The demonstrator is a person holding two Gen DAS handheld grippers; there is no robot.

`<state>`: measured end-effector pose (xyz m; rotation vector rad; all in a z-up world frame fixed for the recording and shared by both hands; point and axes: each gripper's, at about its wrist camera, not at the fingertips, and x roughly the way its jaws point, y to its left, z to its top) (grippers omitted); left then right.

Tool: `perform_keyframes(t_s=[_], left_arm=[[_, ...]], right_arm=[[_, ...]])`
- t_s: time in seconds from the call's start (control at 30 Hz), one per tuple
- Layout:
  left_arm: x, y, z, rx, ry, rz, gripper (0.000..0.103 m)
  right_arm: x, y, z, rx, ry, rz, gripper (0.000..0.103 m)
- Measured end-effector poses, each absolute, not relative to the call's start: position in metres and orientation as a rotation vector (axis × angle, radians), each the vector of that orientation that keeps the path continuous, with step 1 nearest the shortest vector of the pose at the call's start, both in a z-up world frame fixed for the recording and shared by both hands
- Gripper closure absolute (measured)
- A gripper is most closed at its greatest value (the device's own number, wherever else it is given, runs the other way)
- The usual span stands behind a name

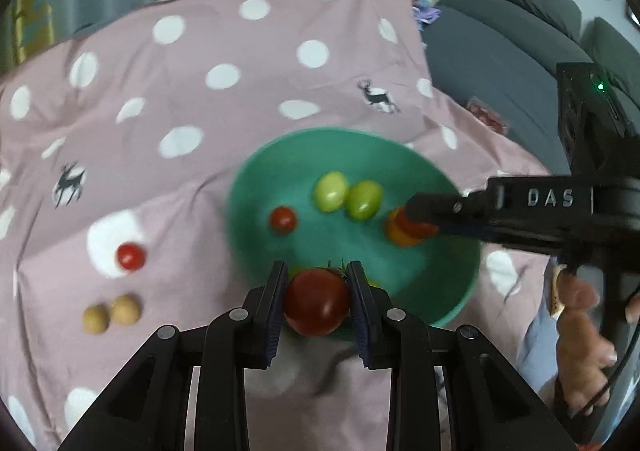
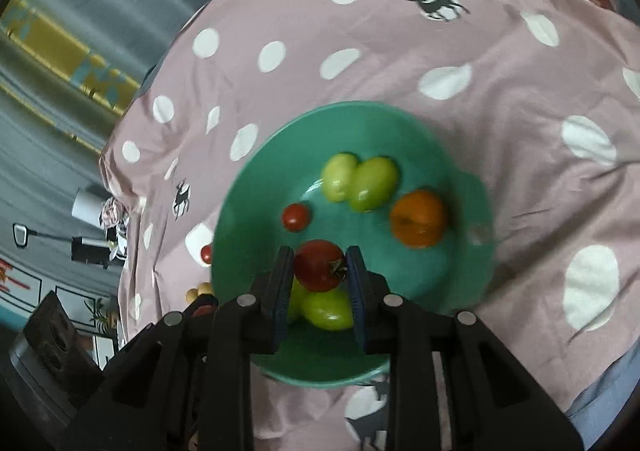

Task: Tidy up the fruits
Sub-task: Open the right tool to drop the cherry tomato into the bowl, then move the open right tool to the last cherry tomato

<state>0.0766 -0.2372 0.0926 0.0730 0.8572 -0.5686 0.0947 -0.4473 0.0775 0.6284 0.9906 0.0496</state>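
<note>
- Pink dotted cloth (image 1: 240, 123) covers the surface, with a green bowl (image 1: 256, 179) on it and a grey sofa behind.
- Left gripper (image 1: 318, 268) is clamped on a large red tomato (image 1: 316, 303), held above the bowl's near rim.
- Right gripper (image 2: 319, 253) appears closed on a stemmed red tomato (image 2: 318, 267) over the bowl's inside. Blur makes pad contact hard to confirm.
- In the bowl lie green fruits (image 2: 360, 179), an orange fruit (image 2: 418, 217) and a small red tomato (image 2: 296, 217).
- On the cloth, well apart from the bowl, sit a cherry tomato (image 1: 130, 256) and two tan fruits (image 1: 112, 313).
- Tomatoes are probably light, smooth-skinned and easily bruised, so hold them across the widest part with gentle pressure.
- Round fruit may roll, so it is safer to release it low inside the bowl.
</note>
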Motion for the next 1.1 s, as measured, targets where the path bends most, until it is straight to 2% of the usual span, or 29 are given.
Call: perform_keyframes(t_s=[0.3,0.33,0.4,0.47,0.57,0.6,0.67,0.73,0.87,0.93,0.97,1.1], left_arm=[[0.095,-0.269,0.068,0.087,0.981,-0.475,0.073],[0.095,-0.267,0.068,0.085,0.980,-0.458,0.070],[0.095,-0.263,0.071,0.063,0.978,-0.463,0.059],[0.091,-0.260,0.075,0.036,0.966,-0.501,0.036],[0.081,-0.252,0.085,0.012,0.924,-0.547,0.021],[0.079,-0.249,0.087,0.006,0.920,-0.558,0.020],[0.074,-0.240,0.090,-0.004,0.932,-0.568,0.016],[0.073,-0.226,0.092,-0.020,0.947,-0.548,0.016],[0.067,-0.174,0.090,-0.088,0.930,-0.481,0.016],[0.064,-0.150,0.085,-0.113,0.925,-0.432,0.005],[0.062,-0.135,0.082,-0.125,0.917,-0.400,0.004],[0.052,-0.084,0.071,-0.136,0.853,-0.273,0.003]], right_arm=[[0.090,-0.457,0.082,0.636,0.964,0.082,0.074],[0.087,-0.460,0.081,0.641,0.968,0.083,0.073],[0.085,-0.462,0.079,0.657,0.979,0.079,0.066],[0.082,-0.464,0.080,0.675,0.975,0.075,0.057],[0.077,-0.464,0.087,0.708,0.950,0.084,0.039],[0.075,-0.463,0.089,0.725,0.938,0.091,0.035],[0.073,-0.460,0.093,0.752,0.924,0.107,0.018],[0.074,-0.453,0.098,0.773,0.910,0.133,0.010],[0.076,-0.424,0.110,0.730,0.907,0.198,0.003],[0.080,-0.404,0.113,0.700,0.926,0.257,0.003],[0.081,-0.394,0.114,0.694,0.931,0.281,0.003],[0.093,-0.356,0.112,0.765,0.928,0.415,0.003]])
